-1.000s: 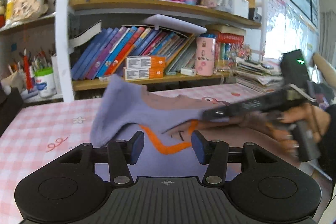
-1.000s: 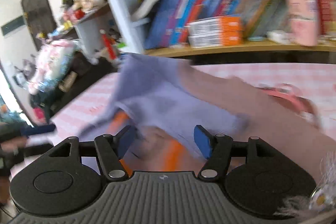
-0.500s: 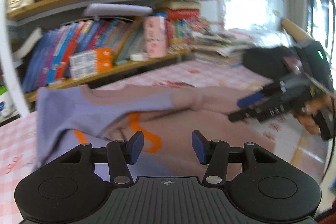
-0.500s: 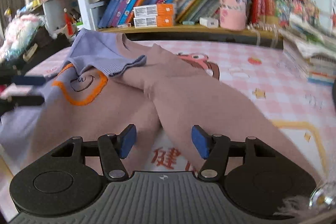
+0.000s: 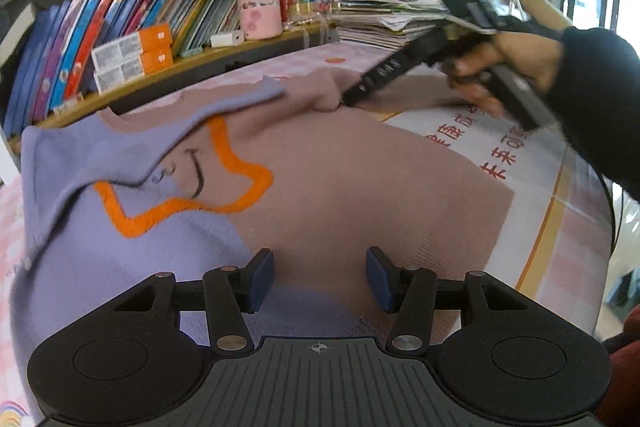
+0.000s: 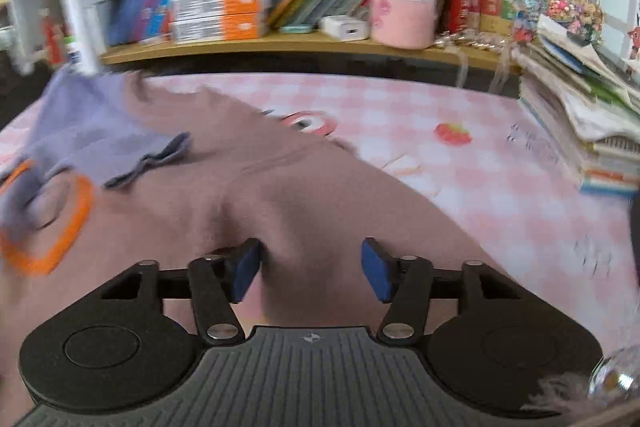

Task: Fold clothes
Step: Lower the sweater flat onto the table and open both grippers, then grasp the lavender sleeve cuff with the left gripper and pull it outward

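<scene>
**Currently: sweater spread on table, both grippers unloaded**

Presently I am holding my left gripper (image 5: 320, 279) low in the left wrist view, above the lower edge of the sweater (image 5: 340, 195). Its blue pads (image 5: 262, 279) are standing spread, with only fabric visible behind the gap and nothing pinched.

The sweater is lying across the pink checked tablecloth (image 6: 500, 187), filling the centre and left of both views. Its body is mauve-brown, with a lilac panel (image 5: 120, 267) at lower left and an orange star outline (image 5: 236, 163) at centre left. A lilac sleeve (image 5: 132, 143) is lying folded across the chest, covering part of the star.

My right gripper (image 5: 352, 95) is appearing at upper right of the left wrist view, carried by my right hand (image 5: 516, 63) in a dark sleeve (image 5: 600, 99). Its tip is sitting at a raised fold of mauve fabric; whether it is touching cannot be determined there.

In the right wrist view, the right gripper (image 6: 310, 271) is showing its pads apart over a ridge of mauve fabric running between them, not clamped. The view is blurred. A bookshelf (image 6: 280, 45) is running along the top, with a paper stack (image 6: 580, 115) at right.
</scene>
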`<state>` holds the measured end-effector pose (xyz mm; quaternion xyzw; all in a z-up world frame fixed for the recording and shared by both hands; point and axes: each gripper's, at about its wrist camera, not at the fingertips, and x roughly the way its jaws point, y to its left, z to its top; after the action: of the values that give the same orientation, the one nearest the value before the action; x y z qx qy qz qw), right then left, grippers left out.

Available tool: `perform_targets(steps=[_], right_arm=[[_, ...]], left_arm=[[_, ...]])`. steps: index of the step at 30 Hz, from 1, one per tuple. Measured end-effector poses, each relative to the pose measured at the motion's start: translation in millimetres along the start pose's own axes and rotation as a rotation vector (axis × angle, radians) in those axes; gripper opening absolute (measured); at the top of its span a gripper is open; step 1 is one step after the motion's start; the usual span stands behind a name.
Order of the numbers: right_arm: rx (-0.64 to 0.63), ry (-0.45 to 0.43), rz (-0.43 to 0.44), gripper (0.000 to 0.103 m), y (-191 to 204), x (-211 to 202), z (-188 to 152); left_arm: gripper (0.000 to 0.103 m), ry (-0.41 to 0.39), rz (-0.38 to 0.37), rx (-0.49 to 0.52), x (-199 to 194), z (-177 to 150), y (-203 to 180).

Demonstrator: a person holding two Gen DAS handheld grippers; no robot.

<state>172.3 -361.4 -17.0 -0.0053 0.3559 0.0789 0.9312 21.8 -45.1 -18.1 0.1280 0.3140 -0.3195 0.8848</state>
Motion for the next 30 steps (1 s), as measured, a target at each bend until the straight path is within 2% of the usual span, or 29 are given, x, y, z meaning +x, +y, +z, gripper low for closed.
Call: perform_targets(steps=[3, 6, 7, 9, 13, 15, 18, 19, 21, 23, 26, 28, 30], right_arm=[[0.068, -0.019, -0.085, 0.059, -24, 28, 20], [0.103, -0.062, -0.086, 0.06, -36, 44, 29], [0.082, -0.067, -0.088, 0.063, -32, 45, 29], [0.01, -0.07, -0.091, 0.072, -22, 36, 22], [-0.101, -0.112, -0.082, 0.073, -2, -3, -1], [-0.131, -0.124, 0.009, 0.073, 12, -23, -13], [-0.176, -0.129, 0.12, 0.065, 34, -45, -29], [-0.197, -0.113, 0.131, 0.054, 44, -45, -34], [-0.223, -0.097, 0.113, 0.041, 55, -42, -41], [-0.222, -0.091, 0.076, 0.039, 59, -37, -46], [-0.195, -0.092, 0.099, 0.035, 54, -36, -46], [-0.191, -0.099, 0.113, 0.029, 52, -36, -47], [-0.193, -0.117, 0.124, 0.028, 50, -36, -50]], left_arm=[[0.053, 0.001, 0.012, -0.022, -2, -2, 5], [0.052, 0.001, 0.027, -0.022, -5, -3, 7], [0.052, 0.004, 0.031, -0.019, -6, -3, 7], [0.052, 0.008, 0.037, 0.004, -8, -2, 6], [0.052, -0.041, 0.06, 0.071, -19, 13, 4], [0.052, -0.08, 0.089, 0.105, -22, 31, 5], [0.053, -0.103, 0.152, 0.19, -3, 65, 2], [0.053, -0.097, 0.154, 0.204, 9, 75, 2], [0.052, -0.074, 0.167, 0.234, 39, 92, 0], [0.052, -0.05, 0.198, 0.275, 66, 101, -3], [0.052, -0.023, 0.264, 0.325, 101, 111, -5], [0.052, -0.004, 0.276, 0.327, 115, 113, -2], [0.052, 0.012, 0.288, 0.334, 126, 113, 0]])
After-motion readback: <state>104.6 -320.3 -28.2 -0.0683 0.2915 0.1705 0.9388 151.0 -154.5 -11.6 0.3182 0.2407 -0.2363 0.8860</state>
